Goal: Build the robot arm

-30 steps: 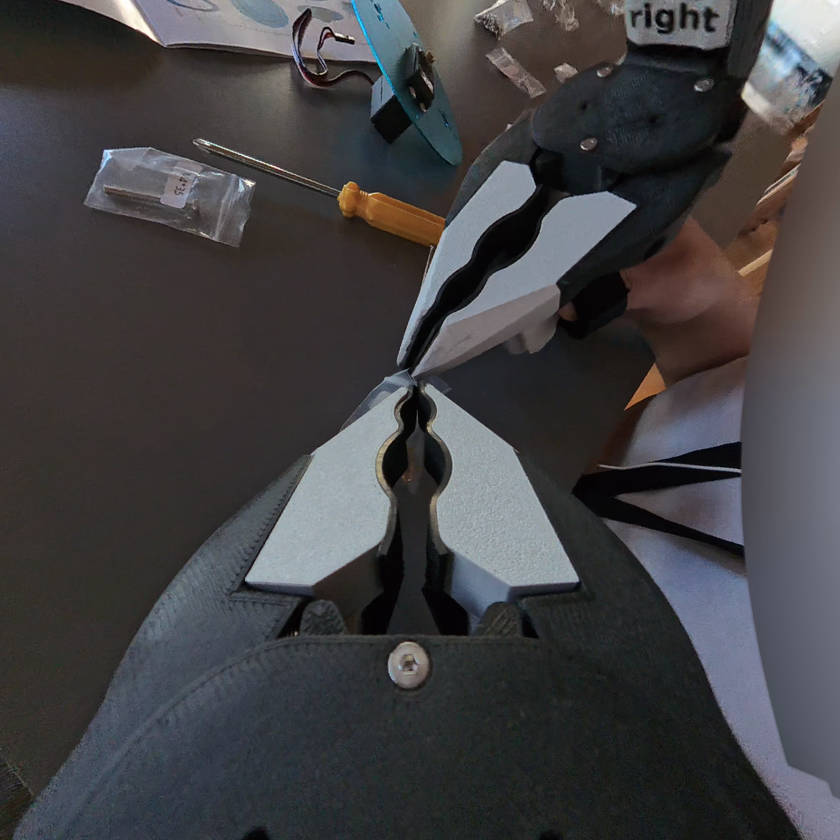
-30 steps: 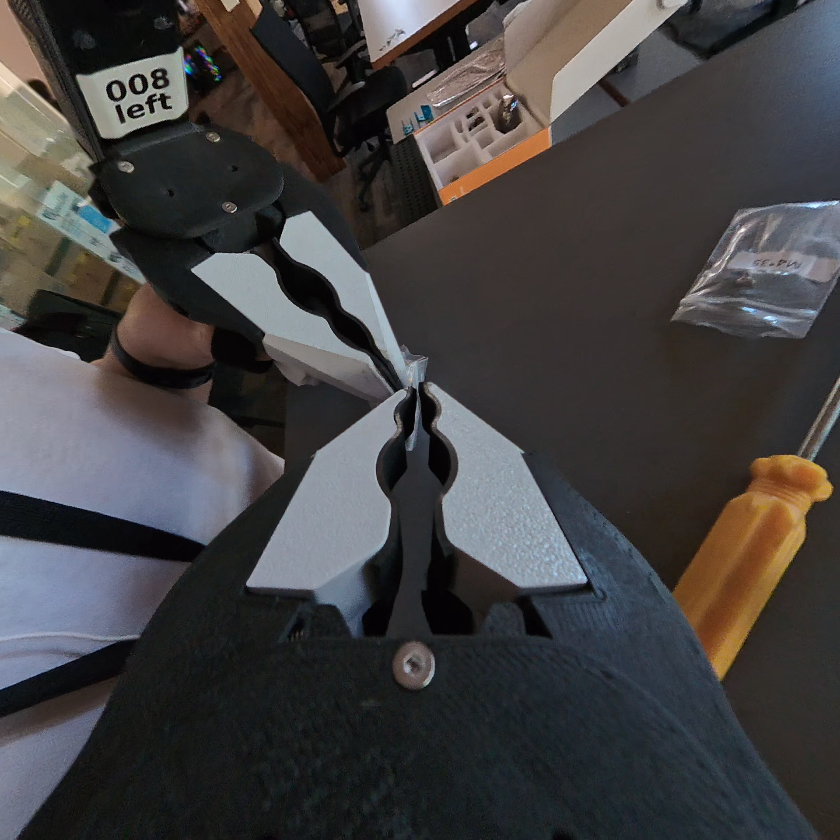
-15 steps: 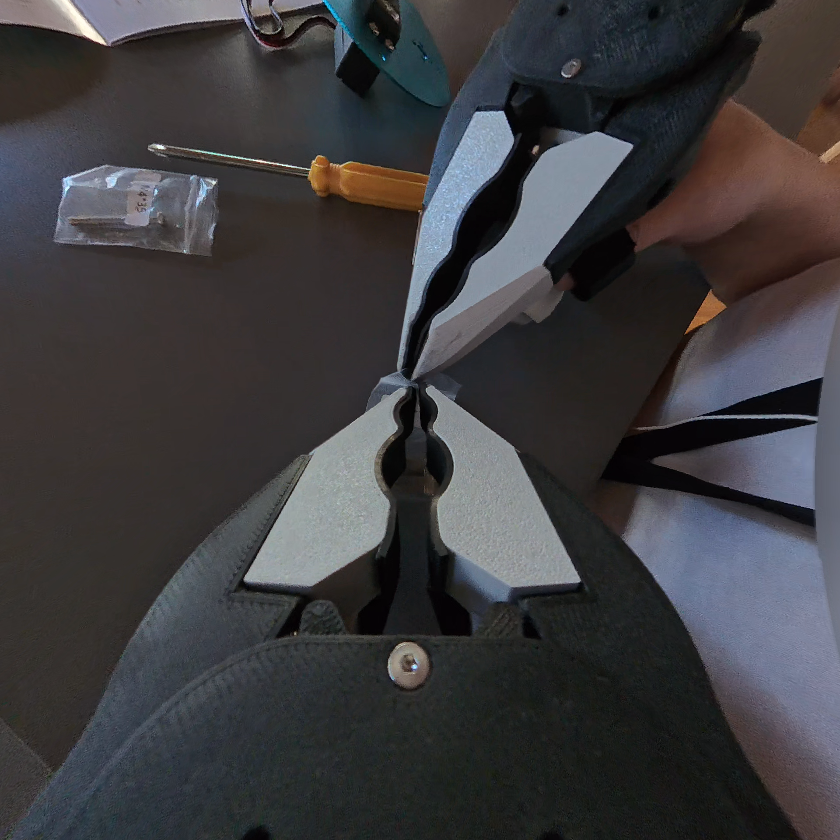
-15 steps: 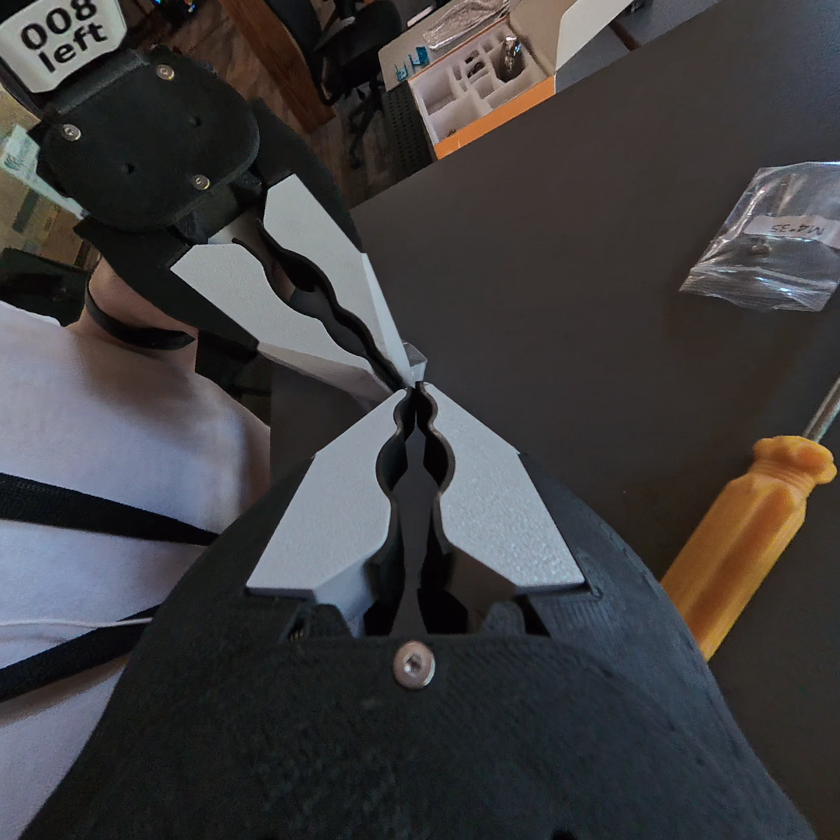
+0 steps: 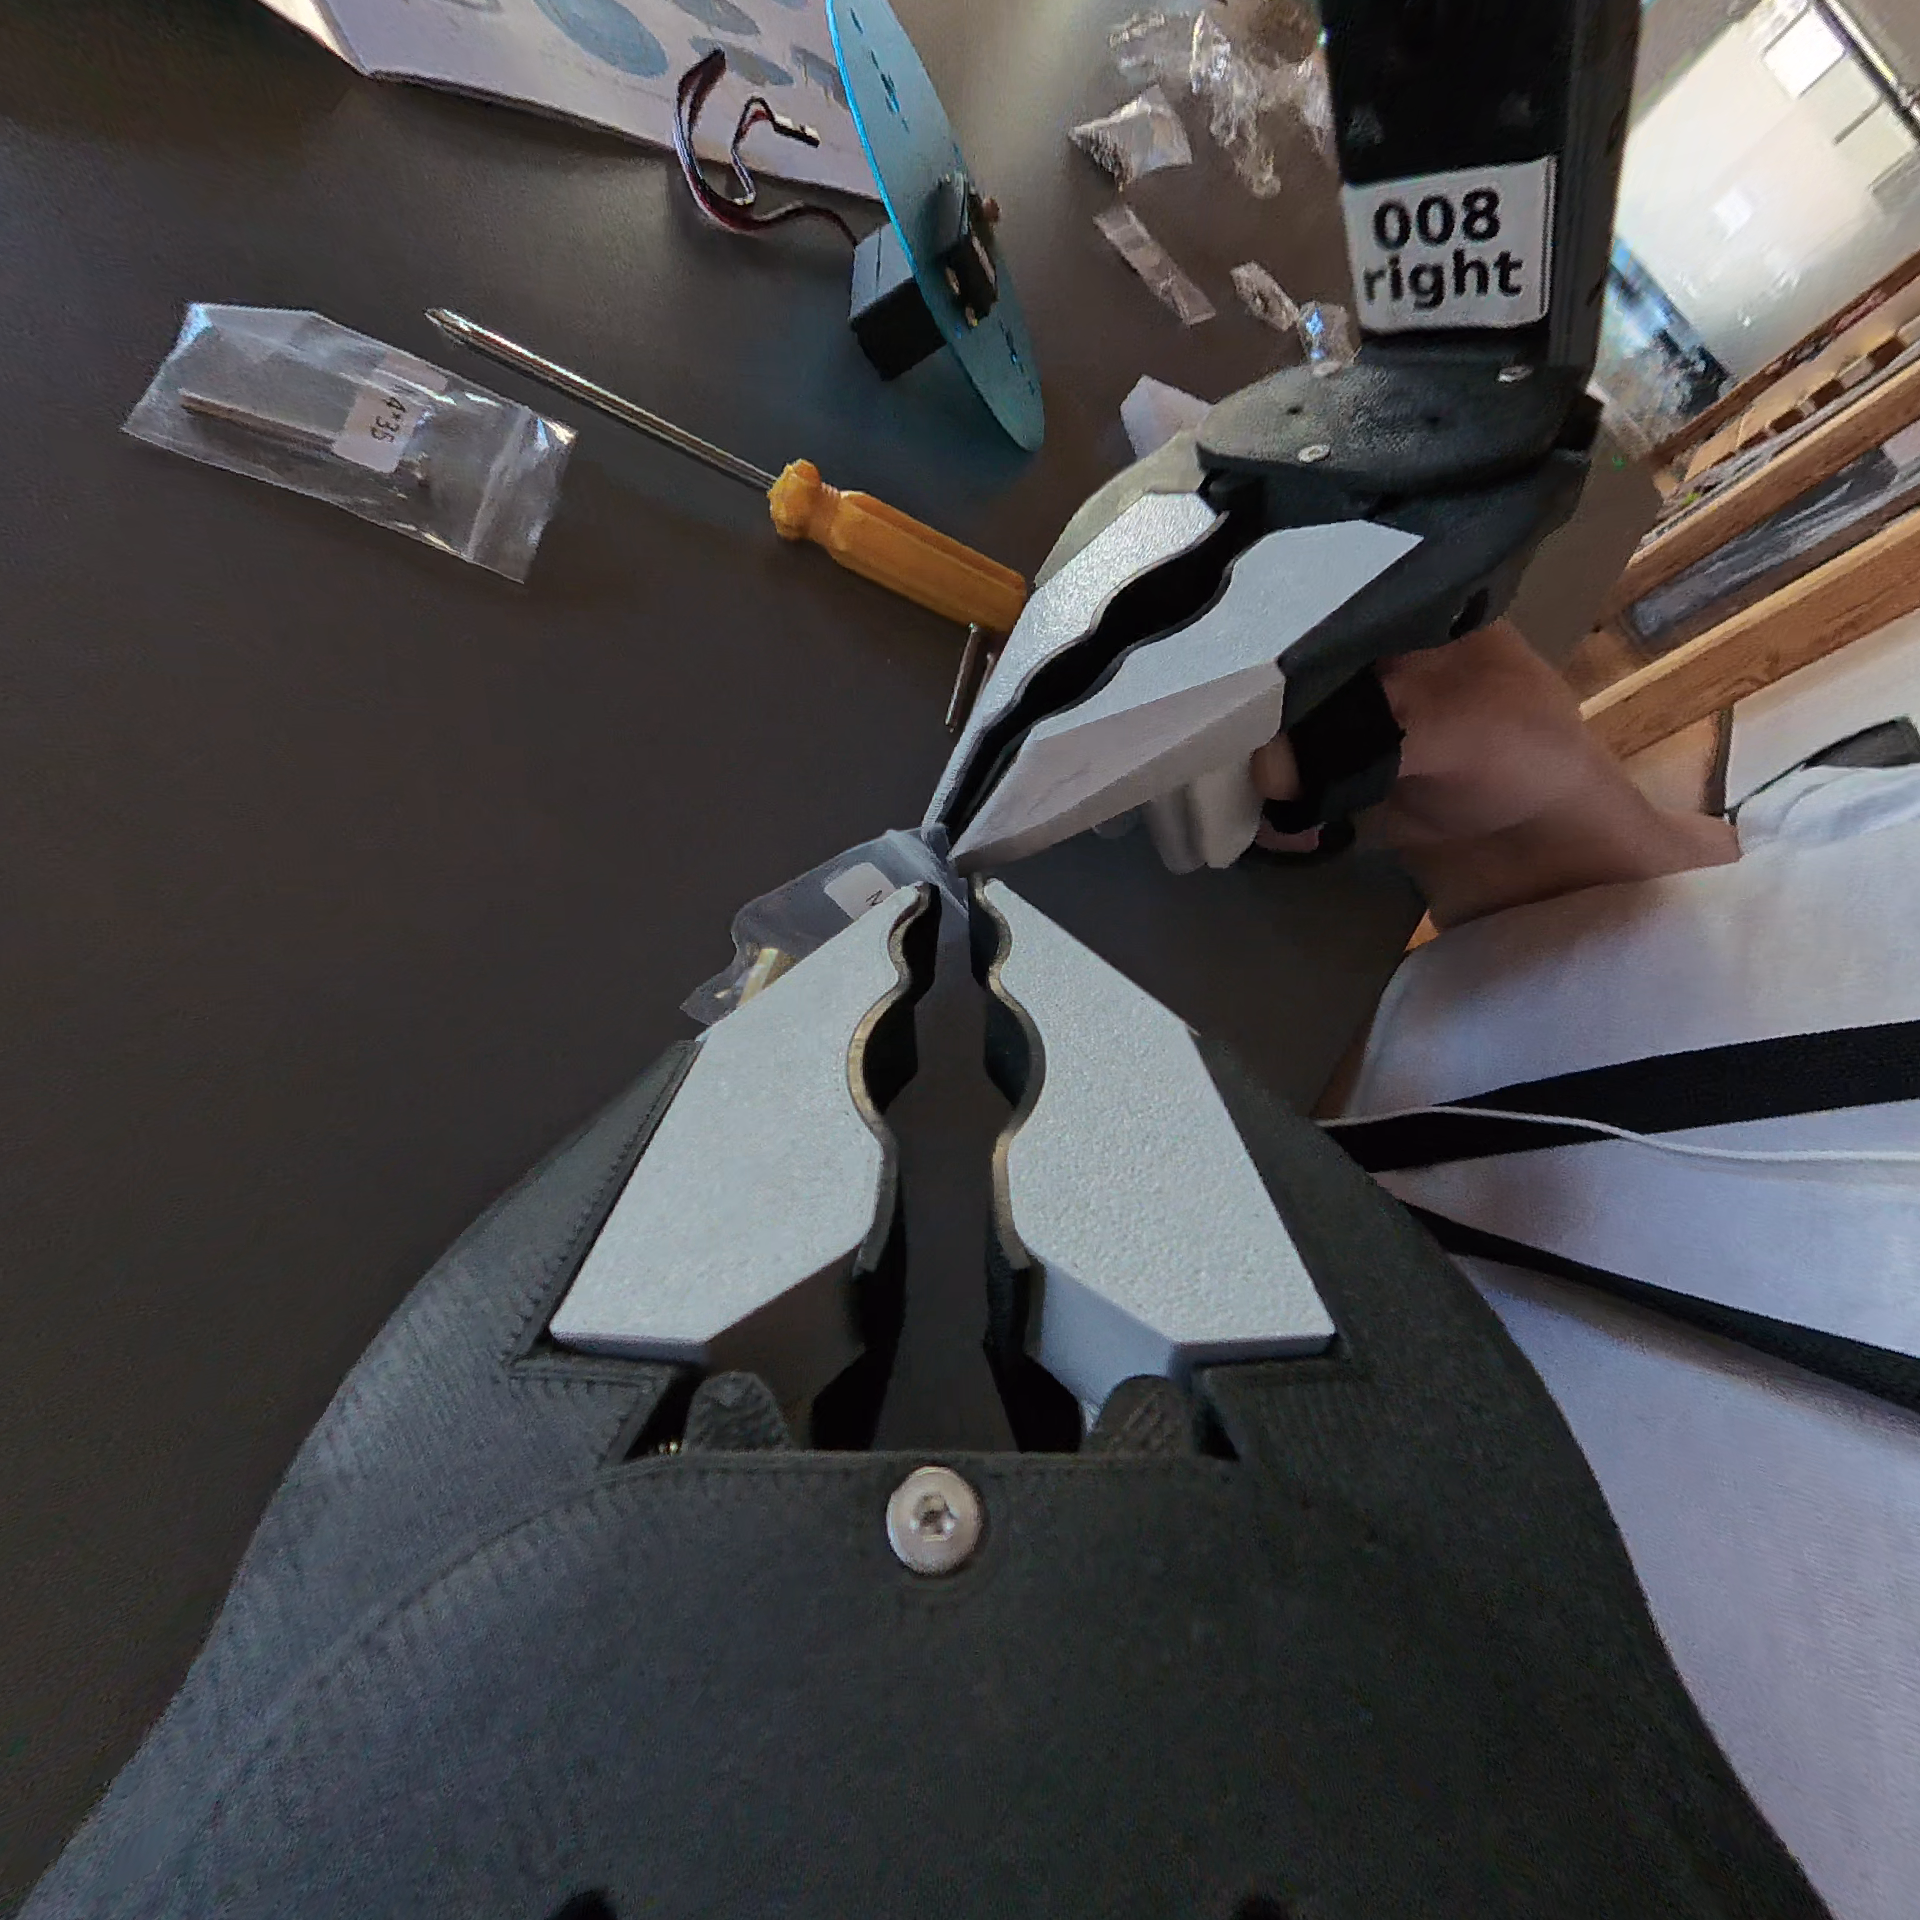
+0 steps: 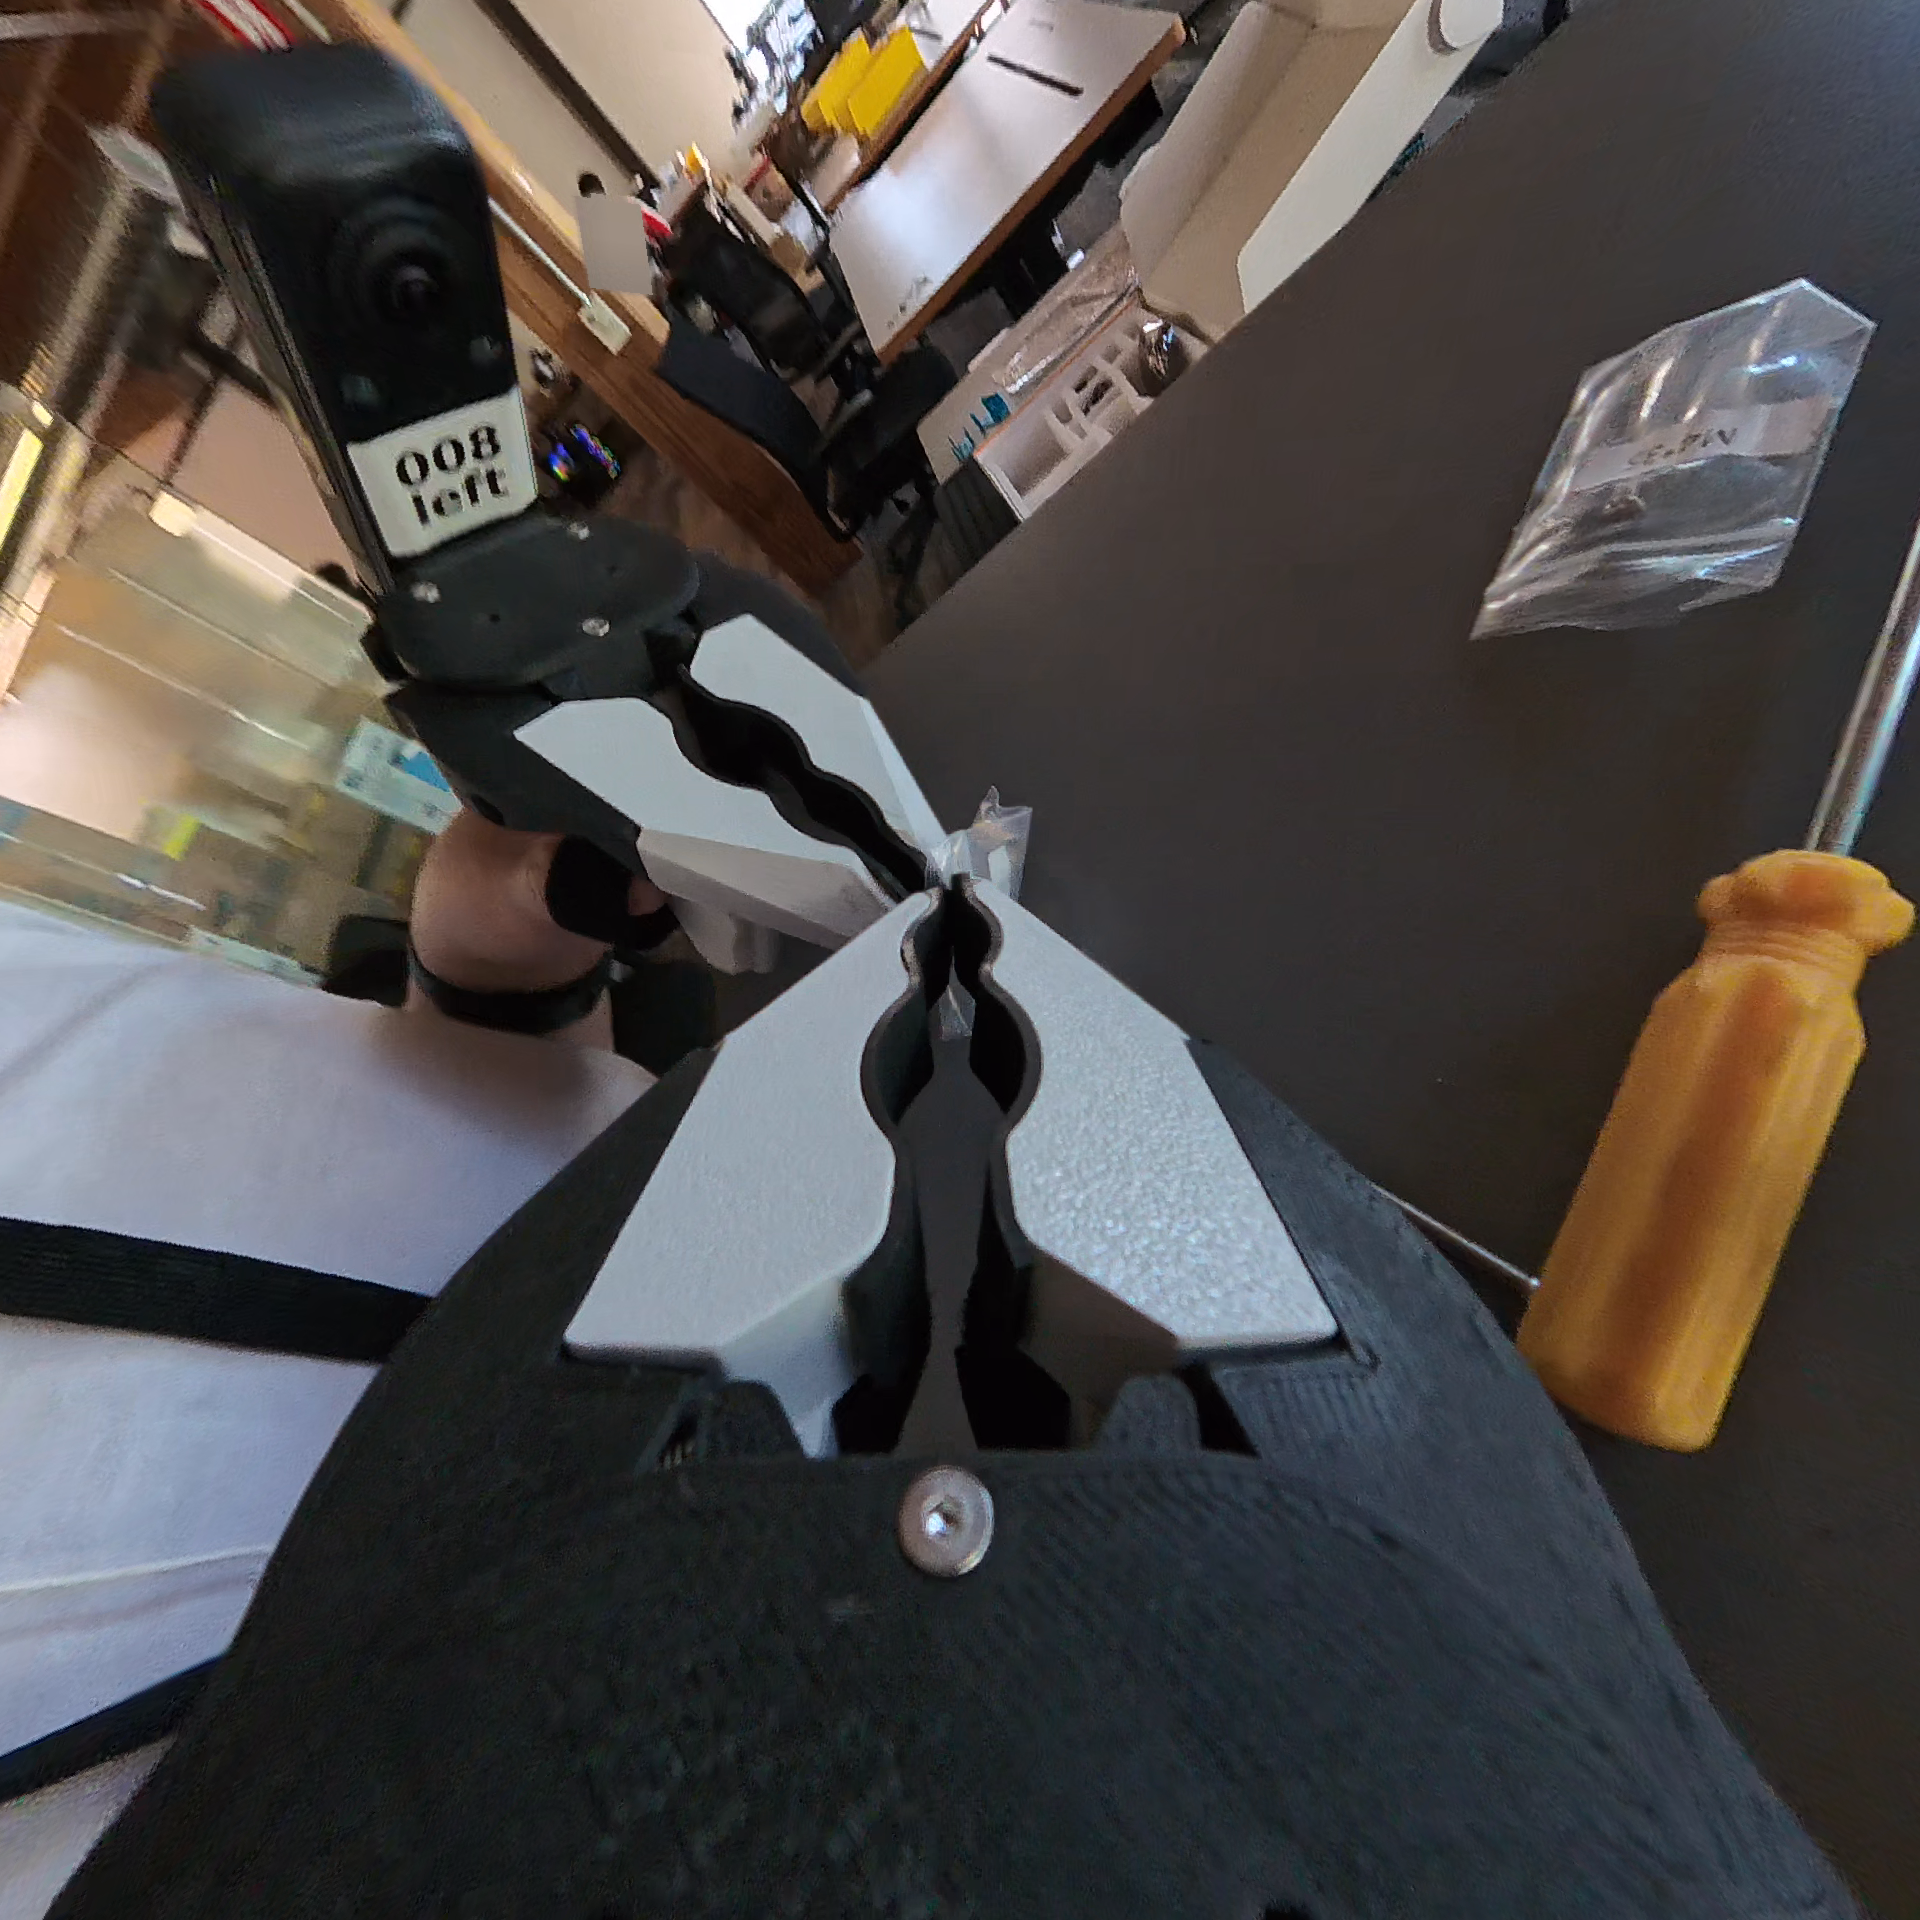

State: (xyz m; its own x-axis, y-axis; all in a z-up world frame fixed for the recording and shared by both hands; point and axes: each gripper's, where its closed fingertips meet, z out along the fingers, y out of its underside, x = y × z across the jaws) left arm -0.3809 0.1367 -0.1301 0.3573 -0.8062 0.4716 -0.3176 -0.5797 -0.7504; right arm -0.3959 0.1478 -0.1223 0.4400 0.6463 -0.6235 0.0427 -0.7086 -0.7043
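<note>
My left hand-held gripper [image 5: 953, 896], clamped half a second ago, now has its fingers slightly apart, off the small clear bag [image 5: 831, 904], which sits over the desk [image 5: 312, 831] pinched only in the closed tips of my right hand-held gripper [image 6: 954, 894].

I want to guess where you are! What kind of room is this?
Probably a workshop or maker lab. A yellow-handled screwdriver and a clear bag of metal parts lie on a dark table, with desks and office chairs behind.
</note>
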